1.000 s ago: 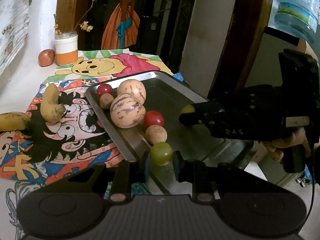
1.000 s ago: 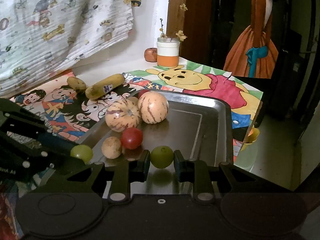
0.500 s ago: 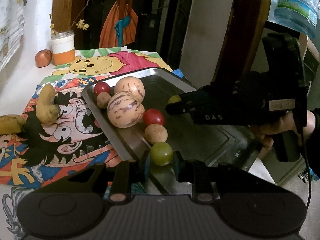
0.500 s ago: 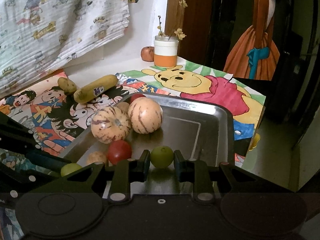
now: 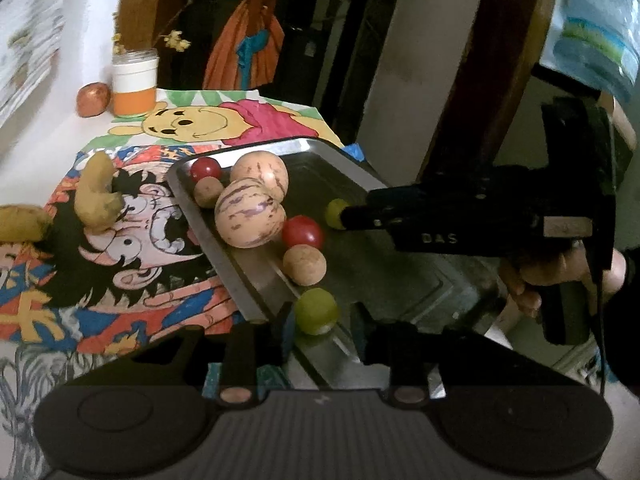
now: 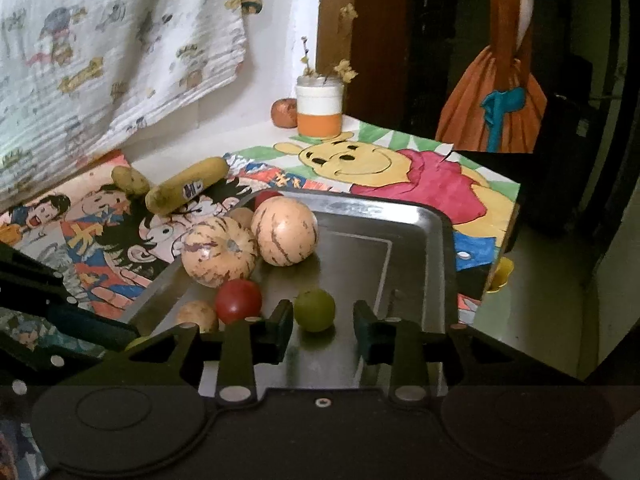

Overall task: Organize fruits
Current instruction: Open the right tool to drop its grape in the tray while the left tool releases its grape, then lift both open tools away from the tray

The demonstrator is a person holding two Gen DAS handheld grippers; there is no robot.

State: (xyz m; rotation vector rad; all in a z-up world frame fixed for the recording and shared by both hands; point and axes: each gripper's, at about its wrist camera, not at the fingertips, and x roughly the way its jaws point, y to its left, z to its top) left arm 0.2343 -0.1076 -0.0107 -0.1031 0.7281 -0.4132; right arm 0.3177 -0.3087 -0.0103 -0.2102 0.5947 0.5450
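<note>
A metal tray (image 5: 352, 176) (image 6: 444, 240) holds two striped melons (image 5: 250, 218) (image 6: 219, 255), red tomatoes (image 5: 303, 233) (image 6: 238, 301) and brown round fruits (image 5: 305, 264). My left gripper (image 5: 318, 314) is open, with a green grape (image 5: 316, 311) lying between its jaws on the tray's near rim. My right gripper (image 6: 323, 320) is open; a second green grape (image 6: 315, 310) (image 5: 335, 213) lies free between its jaws on the tray floor. The right gripper's body also shows in the left wrist view (image 5: 472, 216).
Bananas (image 5: 96, 196) (image 6: 186, 191) lie on the cartoon cloth left of the tray. An orange-and-white jar (image 6: 319, 110) and a reddish fruit (image 6: 285, 113) stand at the back by the wall. The table edge drops off right of the tray.
Both grippers have opened and let go of their green grapes, which now rest on the tray. The right gripper shifted forward over the tray.
</note>
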